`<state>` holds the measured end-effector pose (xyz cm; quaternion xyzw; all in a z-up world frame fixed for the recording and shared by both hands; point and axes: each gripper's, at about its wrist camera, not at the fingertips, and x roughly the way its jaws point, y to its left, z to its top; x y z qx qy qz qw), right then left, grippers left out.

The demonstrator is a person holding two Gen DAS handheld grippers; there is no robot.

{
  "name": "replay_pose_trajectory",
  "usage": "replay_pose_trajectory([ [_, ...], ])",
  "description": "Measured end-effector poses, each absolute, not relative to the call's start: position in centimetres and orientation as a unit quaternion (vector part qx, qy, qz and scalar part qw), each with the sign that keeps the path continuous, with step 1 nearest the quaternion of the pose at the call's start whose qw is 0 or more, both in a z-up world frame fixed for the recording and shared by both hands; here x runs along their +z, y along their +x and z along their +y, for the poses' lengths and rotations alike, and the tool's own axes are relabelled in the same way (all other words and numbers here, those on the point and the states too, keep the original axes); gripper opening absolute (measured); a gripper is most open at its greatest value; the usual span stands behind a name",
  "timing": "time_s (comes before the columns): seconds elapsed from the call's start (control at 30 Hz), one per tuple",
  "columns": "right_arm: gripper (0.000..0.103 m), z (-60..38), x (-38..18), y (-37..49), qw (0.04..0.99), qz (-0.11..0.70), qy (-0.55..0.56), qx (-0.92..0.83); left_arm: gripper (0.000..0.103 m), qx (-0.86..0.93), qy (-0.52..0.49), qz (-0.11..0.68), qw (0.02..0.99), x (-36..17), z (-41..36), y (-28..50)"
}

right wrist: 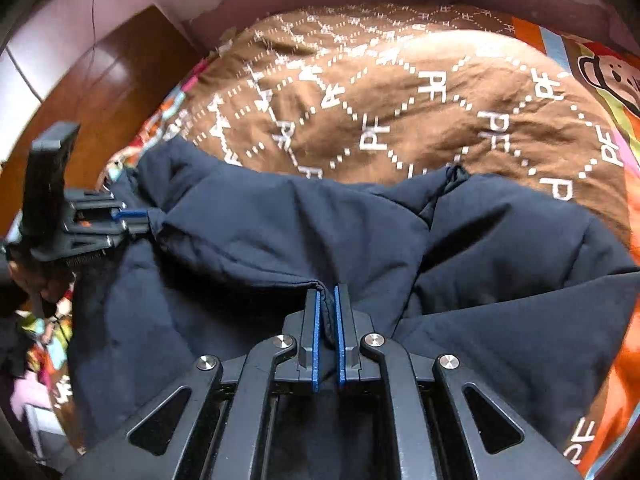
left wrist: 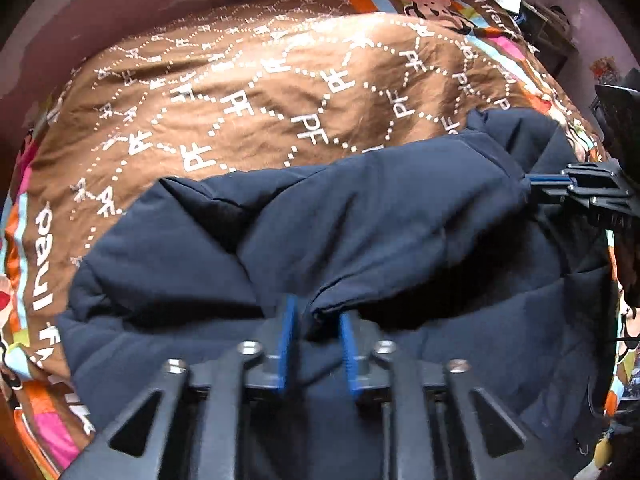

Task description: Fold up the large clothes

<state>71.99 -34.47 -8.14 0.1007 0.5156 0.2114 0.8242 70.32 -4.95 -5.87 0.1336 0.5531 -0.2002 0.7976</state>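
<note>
The right hand-held gripper (right wrist: 328,312) pinches a folded edge of the navy padded jacket (right wrist: 280,232) at lower centre, pinning the fold. The left hand-held gripper (left wrist: 318,320) stands slightly spread, fabric loose between its pads, probably releasing. The jacket lies on the brown bed quilt (left wrist: 240,92).

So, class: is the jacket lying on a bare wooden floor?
No, the jacket lies on a brown patterned bedspread.

Dim daylight, glare on bedspread (left wrist: 248,92) (fisheye-bent edges), slight blur
</note>
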Motion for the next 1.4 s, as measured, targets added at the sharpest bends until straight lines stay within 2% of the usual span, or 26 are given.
replay_pose_trajectory([
  [0.2, 0.015, -37.0, -4.6, 71.7, 0.837, 0.481, 0.131, 0.224, 0.030, -0.212, 0.080, 0.508, 0.831, -0.5, -3.0, 70.2],
  [0.27, 0.033, -37.7, -3.7, 72.5, 0.846, 0.465, 0.142, 0.219, 0.043, -0.213, 0.054, 0.489, 0.845, 1.1, -2.8, 71.2],
  [0.3, 0.039, -38.1, -3.4, 73.1, 0.850, 0.456, 0.154, 0.211, 0.057, -0.207, 0.043, 0.479, 0.852, 1.6, -3.0, 72.1],
  [0.33, 0.044, -38.3, -3.3, 73.9, 0.853, 0.450, 0.169, 0.203, 0.060, -0.203, 0.033, 0.473, 0.857, 1.8, -3.4, 72.9],
  [0.5, 0.044, -37.1, -5.7, 78.1, 0.828, 0.464, 0.253, 0.185, 0.060, -0.198, -0.024, 0.496, 0.845, -0.3, -5.9, 78.1],
  [0.57, 0.044, -35.8, -7.6, 79.1, 0.807, 0.483, 0.276, 0.198, 0.050, -0.199, -0.035, 0.510, 0.836, -2.0, -7.0, 79.2],
  [0.6, 0.044, -35.1, -8.2, 79.1, 0.802, 0.492, 0.274, 0.199, 0.038, -0.208, -0.047, 0.519, 0.828, -2.9, -7.4, 79.4],
  [0.63, 0.039, -34.3, -8.8, 79.0, 0.799, 0.501, 0.265, 0.200, 0.027, -0.217, -0.054, 0.528, 0.819, -3.6, -7.8, 79.3],
  [0.67, 0.028, -33.5, -9.3, 78.9, 0.796, 0.512, 0.252, 0.203, 0.023, -0.236, -0.060, 0.540, 0.806, -4.5, -8.2, 79.1],
  [0.7, 0.024, -32.8, -9.8, 78.6, 0.791, 0.525, 0.236, 0.207, 0.016, -0.250, -0.055, 0.546, 0.798, -5.1, -8.5, 78.7],
  [0.73, 0.020, -32.1, -10.2, 78.3, 0.787, 0.537, 0.219, 0.210, 0.013, -0.268, -0.037, 0.553, 0.788, -5.7, -9.0, 78.1],
  [0.9, 0.014, -30.5, -12.2, 76.9, 0.754, 0.596, 0.156, 0.227, 0.007, -0.309, 0.080, 0.597, 0.736, -8.6, -10.6, 75.0],
  [1.13, 0.008, -28.0, -15.5, 76.0, 0.715, 0.650, 0.109, 0.234, 0.005, -0.277, 0.135, 0.627, 0.715, -12.3, -12.1, 74.0],
  [1.23, 0.003, -26.4, -16.9, 76.6, 0.718, 0.655, 0.080, 0.219, 0.003, -0.258, 0.139, 0.632, 0.718, -13.9, -12.9, 74.2],
  [1.4, 0.002, -25.6, -17.0, 76.2, 0.737, 0.636, 0.078, 0.214, 0.003, -0.258, 0.109, 0.626, 0.728, -13.8, -12.1, 73.9],
])
